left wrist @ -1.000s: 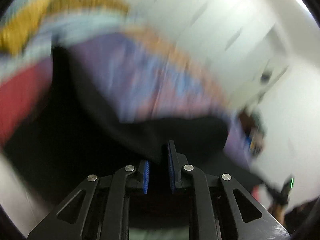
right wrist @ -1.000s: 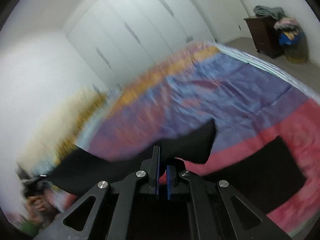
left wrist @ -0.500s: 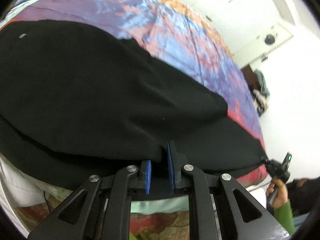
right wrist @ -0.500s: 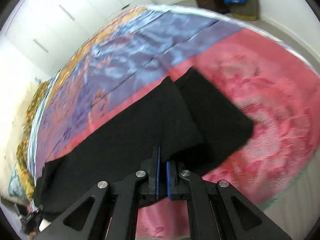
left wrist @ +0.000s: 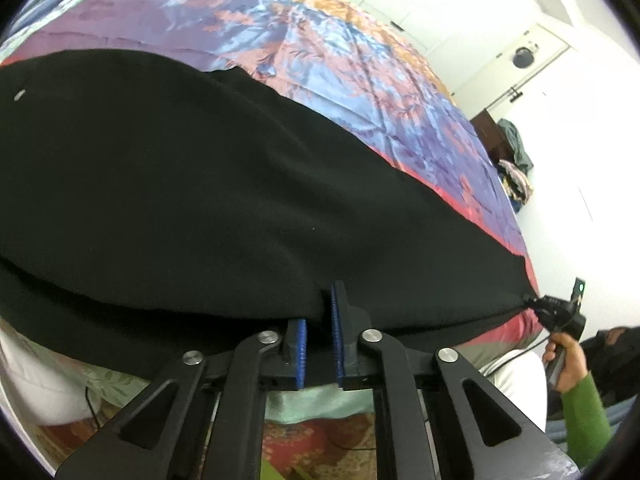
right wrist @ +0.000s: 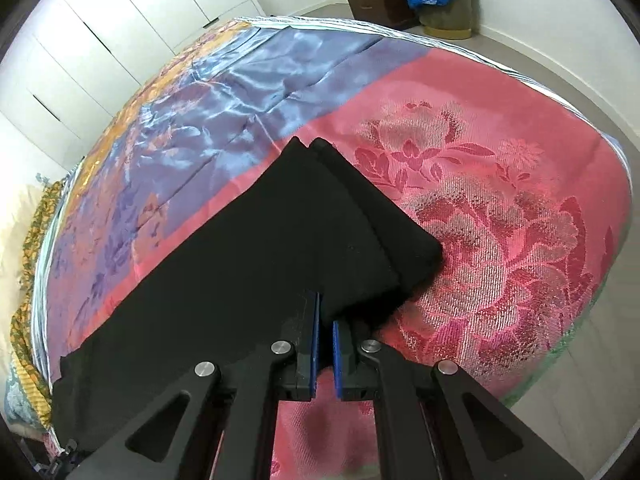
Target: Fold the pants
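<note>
Two tongs pinching matte black pants — glossy floral bedspread

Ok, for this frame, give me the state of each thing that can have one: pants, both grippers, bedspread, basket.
black pants: laid along the near edge of the bed, one leg folded over the other
left gripper: shut on the pants' near edge
right gripper: shut on the pants' leg end
bedspread: spread flat under the pants
laundry basket: on the floor, heaped with clothes

Black pants lie on a bedspread of pink floral weave, shiny blue-purple and orange.
</note>
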A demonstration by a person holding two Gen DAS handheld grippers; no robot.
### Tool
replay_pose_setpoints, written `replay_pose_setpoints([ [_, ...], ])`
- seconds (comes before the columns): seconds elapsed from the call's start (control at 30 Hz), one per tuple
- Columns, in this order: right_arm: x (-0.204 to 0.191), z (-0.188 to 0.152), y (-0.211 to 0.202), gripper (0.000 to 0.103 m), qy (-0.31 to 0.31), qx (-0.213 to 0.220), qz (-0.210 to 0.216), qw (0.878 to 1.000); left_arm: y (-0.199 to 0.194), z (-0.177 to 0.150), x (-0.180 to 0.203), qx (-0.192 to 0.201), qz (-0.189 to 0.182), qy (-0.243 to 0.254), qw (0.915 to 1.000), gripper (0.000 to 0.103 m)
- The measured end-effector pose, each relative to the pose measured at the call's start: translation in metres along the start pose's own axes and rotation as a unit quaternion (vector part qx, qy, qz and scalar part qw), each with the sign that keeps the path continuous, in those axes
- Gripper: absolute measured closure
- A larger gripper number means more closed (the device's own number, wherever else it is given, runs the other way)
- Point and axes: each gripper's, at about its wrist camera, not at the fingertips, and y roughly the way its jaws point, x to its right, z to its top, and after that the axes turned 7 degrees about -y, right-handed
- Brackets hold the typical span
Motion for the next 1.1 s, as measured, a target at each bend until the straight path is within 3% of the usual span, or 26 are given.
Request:
replay_pose_setpoints([
  [0.23, -0.011, 0.001, 0.003, 0.097, -0.023, -0.007, -0.029, 0.999, -0.003, -0.016, 0.006, -0.018, 0.017, 0.036, 0.9990, 0.099],
  [0.87, -0.006, 0.000, 0.004, 0.097, -0.013, -0.015, -0.018, 1.000, 0.006, -0.022, 0.011, -0.044, 0.058, 0.059, 0.9956, 0.098],
  [1.0, 0.014, -0.002, 0.005, 0.085, 0.032, -0.012, 0.051, 0.998, 0.008, -0.023, 0.015, -0.045, 0.061, 0.056, 0.9955, 0.095],
  [1.1, 0.037, -0.009, -0.012, 0.066, 0.087, 0.027, 0.092, 0.992, 0.007, -0.022, 0.014, -0.046, 0.062, 0.045, 0.9961, 0.089],
])
